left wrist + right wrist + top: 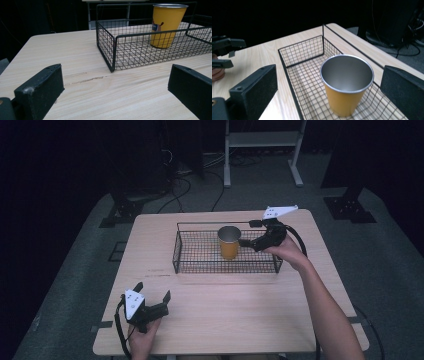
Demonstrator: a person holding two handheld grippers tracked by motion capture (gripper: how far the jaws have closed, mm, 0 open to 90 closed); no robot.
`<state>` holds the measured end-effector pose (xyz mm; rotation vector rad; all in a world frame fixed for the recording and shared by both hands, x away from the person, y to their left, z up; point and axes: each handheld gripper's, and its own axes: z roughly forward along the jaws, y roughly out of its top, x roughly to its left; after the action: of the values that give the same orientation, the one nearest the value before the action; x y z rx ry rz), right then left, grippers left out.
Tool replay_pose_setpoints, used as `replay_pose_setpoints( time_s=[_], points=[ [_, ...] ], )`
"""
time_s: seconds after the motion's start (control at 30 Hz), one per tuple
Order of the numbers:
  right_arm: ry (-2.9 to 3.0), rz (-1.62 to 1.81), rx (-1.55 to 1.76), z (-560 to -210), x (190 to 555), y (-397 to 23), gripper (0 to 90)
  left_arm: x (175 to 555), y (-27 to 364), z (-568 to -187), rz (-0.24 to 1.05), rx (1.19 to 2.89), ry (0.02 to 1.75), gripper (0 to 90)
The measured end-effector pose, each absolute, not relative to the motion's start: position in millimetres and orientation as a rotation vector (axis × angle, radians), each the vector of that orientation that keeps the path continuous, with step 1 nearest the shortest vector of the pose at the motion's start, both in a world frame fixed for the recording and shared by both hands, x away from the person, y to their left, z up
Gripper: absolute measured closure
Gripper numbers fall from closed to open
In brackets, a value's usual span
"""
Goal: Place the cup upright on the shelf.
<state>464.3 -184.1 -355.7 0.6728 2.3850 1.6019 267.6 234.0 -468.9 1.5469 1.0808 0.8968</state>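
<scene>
- Since the table (220, 295) is bare apart from the wire basket (200, 265) across its far half, everything I care about sits inside that basket.
- The yellow cup (229, 245) stands upright on the basket's mesh floor, roughly mid-length, open mouth up, so its long axis is vertical.
- My right gripper (250, 242) is the nearer one by far: it hangs over the basket's right part, just beside the cup, pointing leftward at it. In the right gripper view the cup (345, 85) sits between the two spread jaws and slightly below them; I think nothing is touching yet, though the high view is too coarse to be sure.
- My left gripper (152, 292) rests near the table's front left corner, jaws apart and empty, well apart from the basket (113, 53).
</scene>
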Motion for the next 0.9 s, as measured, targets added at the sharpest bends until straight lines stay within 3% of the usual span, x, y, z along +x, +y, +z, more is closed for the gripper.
replay_pose_setpoints(
  time_s=[0.9],
  points=[
    [2.37,1.612,0.706,-358.2,439.8,-211.4,0.6,267.8,233.1,-469.0,0.904,1.555,1.079,0.0]
  ],
)
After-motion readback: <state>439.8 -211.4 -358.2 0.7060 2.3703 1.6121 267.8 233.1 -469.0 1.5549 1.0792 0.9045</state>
